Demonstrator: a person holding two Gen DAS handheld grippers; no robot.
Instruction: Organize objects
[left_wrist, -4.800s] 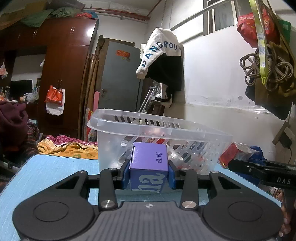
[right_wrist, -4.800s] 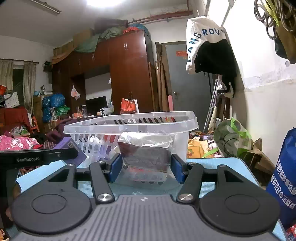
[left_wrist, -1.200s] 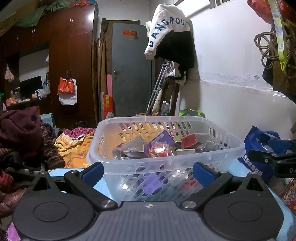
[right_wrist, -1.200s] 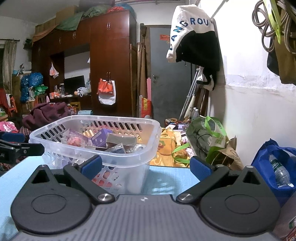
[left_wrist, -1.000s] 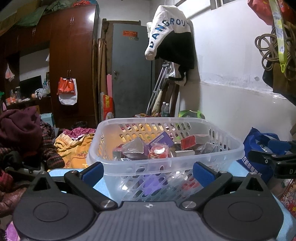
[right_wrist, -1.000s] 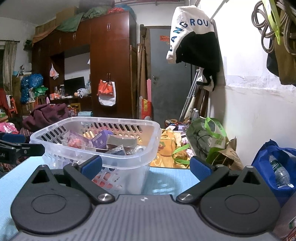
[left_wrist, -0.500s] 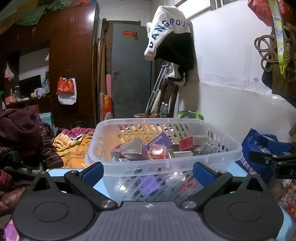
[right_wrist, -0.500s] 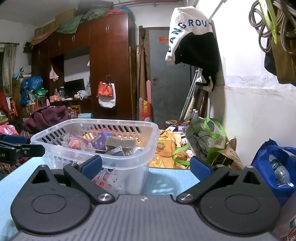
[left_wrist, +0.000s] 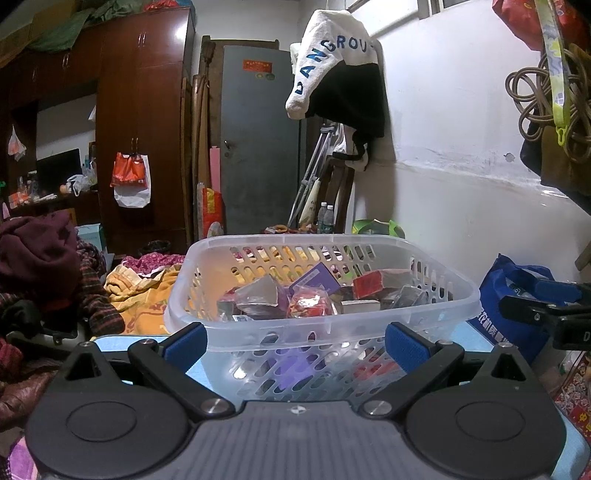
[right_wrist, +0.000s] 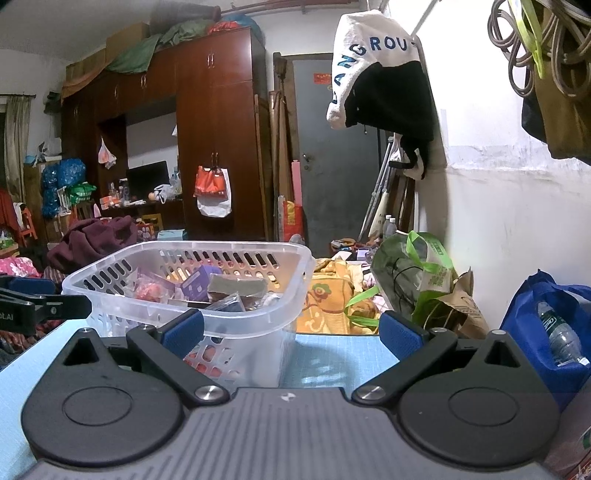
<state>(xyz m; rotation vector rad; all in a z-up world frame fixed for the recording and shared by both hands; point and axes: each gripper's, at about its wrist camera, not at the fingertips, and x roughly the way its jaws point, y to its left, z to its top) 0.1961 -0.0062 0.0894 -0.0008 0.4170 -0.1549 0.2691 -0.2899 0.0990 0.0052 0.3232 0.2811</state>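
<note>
Right gripper (right_wrist: 291, 334) low in front, blue fingers (right_wrist: 400, 338) spread wide, nothing between. Ahead to the left, clear plastic basket (right_wrist: 236, 323) on light blue table (right_wrist: 332, 360), filled with small packets, a purple box (right_wrist: 195, 284) among them. Far left, tip of left gripper (right_wrist: 40, 306). On the right, green bag (right_wrist: 417, 273) and blue bag (right_wrist: 543, 325).

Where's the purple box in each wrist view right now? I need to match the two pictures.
Left wrist: the purple box lies inside the clear plastic basket, near its middle, left of a red box.
Right wrist: the purple box is left of centre, in the same basket, beside a red mesh bundle.
Shared landmark: the white and black hooded jacket hanging on the wall above.
</note>
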